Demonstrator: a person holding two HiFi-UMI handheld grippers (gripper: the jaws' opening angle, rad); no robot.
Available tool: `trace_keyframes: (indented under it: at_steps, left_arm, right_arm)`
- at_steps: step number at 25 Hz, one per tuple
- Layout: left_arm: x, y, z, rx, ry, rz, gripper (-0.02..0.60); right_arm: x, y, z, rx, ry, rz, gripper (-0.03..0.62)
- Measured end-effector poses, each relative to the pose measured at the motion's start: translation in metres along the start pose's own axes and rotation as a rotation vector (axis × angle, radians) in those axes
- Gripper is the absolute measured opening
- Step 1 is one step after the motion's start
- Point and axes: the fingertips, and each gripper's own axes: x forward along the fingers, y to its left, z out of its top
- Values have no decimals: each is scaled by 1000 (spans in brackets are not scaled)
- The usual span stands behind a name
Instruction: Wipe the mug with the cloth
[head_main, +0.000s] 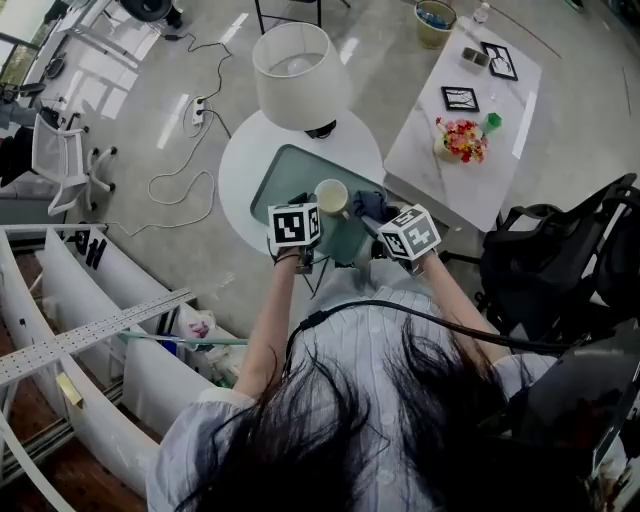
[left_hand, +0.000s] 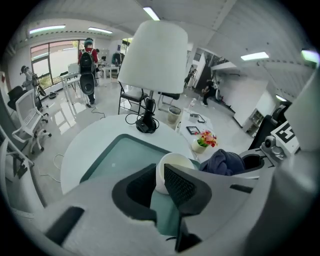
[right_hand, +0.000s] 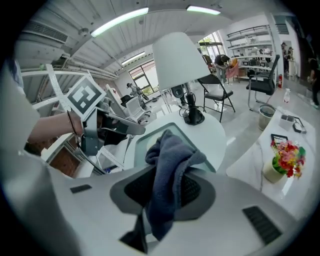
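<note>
A cream mug (head_main: 331, 197) is over the green glass inset (head_main: 280, 175) of the round white table (head_main: 240, 170). My left gripper (head_main: 316, 208) is shut on the mug, with the mug (left_hand: 176, 161) wall pinched between the jaws of the left gripper (left_hand: 160, 169). A dark blue cloth (head_main: 368, 205) hangs bunched just right of the mug. My right gripper (head_main: 374, 222) is shut on it. In the right gripper view the cloth (right_hand: 172, 150) drapes over both jaws of the right gripper (right_hand: 167, 176) and hides the mug. The cloth (left_hand: 227, 162) sits close beside the mug; whether they touch is unclear.
A lamp with a big white shade (head_main: 300, 65) stands at the table's far side. To the right is a white side table (head_main: 500, 170) with a flower pot (head_main: 458, 140) and picture frames. A black chair (head_main: 560, 250) is at the right. Cables (head_main: 185, 185) lie on the floor at the left.
</note>
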Motion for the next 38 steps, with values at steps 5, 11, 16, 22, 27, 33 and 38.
trace_keyframes:
  at_steps: [5,11,16,22,27,33,38]
  left_arm:
    - [-22,0,-2,-55,-81,-47,47]
    - [-39,-6,-15,-61,-148,-113,46]
    - [-45,-10,-21,13,-151,-158,46]
    - [-48,-12,-32,176,-128,-162,46]
    - [-45,-29,-36,229,-132,-201,46]
    - [-56,-45,-40,207,-144,-241,46]
    - [-70,-48,-47,198,-151,-226,46]
  right_arm:
    - [-4,6,16,-6,-35,-1,94]
    - [-4,22,26,-2,-66,-6,94]
    - [-1,35,26,7,-73,-20,94]
    - [-2,48,15,42,-80,-47,94]
    - [-10,52,1,67,-71,-76,94]
    - [-10,58,-7,62,-57,-72,94]
    - [-13,67,-17,52,-50,-40,94]
